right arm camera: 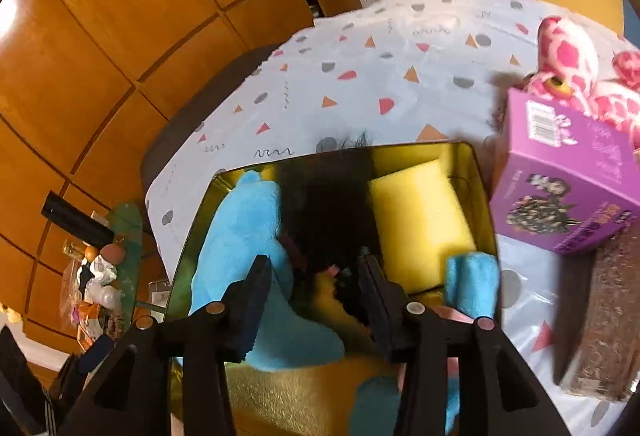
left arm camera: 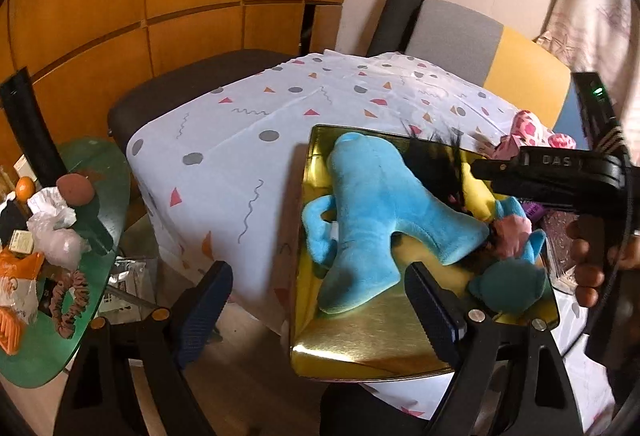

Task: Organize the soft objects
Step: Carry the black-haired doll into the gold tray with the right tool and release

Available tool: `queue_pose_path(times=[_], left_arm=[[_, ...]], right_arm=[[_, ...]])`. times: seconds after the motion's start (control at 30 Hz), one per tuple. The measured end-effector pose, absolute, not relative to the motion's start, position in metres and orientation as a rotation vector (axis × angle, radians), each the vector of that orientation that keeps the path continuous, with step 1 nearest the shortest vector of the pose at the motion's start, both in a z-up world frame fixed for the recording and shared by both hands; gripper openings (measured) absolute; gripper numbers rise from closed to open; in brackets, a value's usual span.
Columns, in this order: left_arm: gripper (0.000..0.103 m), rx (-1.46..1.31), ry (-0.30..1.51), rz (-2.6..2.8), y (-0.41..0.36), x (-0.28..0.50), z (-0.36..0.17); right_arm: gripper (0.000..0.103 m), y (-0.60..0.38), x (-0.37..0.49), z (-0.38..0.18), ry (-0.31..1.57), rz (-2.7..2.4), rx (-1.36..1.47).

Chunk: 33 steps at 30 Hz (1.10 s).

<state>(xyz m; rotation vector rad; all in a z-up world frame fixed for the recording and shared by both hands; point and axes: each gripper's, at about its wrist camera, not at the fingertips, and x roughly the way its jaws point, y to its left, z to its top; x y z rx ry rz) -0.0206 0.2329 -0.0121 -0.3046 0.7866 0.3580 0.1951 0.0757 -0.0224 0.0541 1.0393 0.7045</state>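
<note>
A gold tin (left arm camera: 360, 340) sits on the patterned tablecloth (left arm camera: 240, 124). Inside lie a large blue plush (left arm camera: 372, 204), a black furry thing (left arm camera: 432, 160), a yellow sponge (right arm camera: 416, 220), a small blue and pink plush (left arm camera: 516, 236) and a dark teal plush (left arm camera: 508, 284). My left gripper (left arm camera: 320, 304) is open at the tin's near left corner, touching nothing. My right gripper (right arm camera: 314, 276) hovers over the tin (right arm camera: 304, 396) with its jaws apart above the blue plush (right arm camera: 244, 220) and black fur (right arm camera: 328, 204), its pads pressing on nothing. In the left wrist view the right gripper (left arm camera: 492, 176) reaches in from the right, held by a hand.
A pink spotted giraffe plush (right arm camera: 572, 56), a purple box (right arm camera: 568, 188) and a brown block (right arm camera: 604, 316) lie right of the tin. A green glass side table (left arm camera: 100, 196) with clutter stands left, below the cloth's edge. Wooden cupboards and a chair back stand behind.
</note>
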Motion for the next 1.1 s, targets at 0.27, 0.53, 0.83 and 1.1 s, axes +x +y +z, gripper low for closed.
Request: queue_pose_path(times=[0.27, 0.53, 0.83, 1.1], left_arm=[[0.088, -0.246, 0.82, 0.318, 0.213, 0.003, -0.019], [0.088, -0.109, 0.858, 0.354, 0.199, 0.036, -0.023], [0.088, -0.006, 0.925, 0.385, 0.199, 0.063, -0.036], [0.089, -0.024, 0.978, 0.452, 0.227, 0.087, -0.047]], right_arm=[[0.046, 0.025, 0.144, 0.006, 0.923, 0.698, -0.015], [0.046, -0.027, 0.108, 0.015, 0.858, 0.635, -0.031], [0.046, -0.086, 0.092, 0.015, 0.852, 0.55, 0.036], [0.046, -0.146, 0.082, 0.015, 0.838, 0.426, 0.087]])
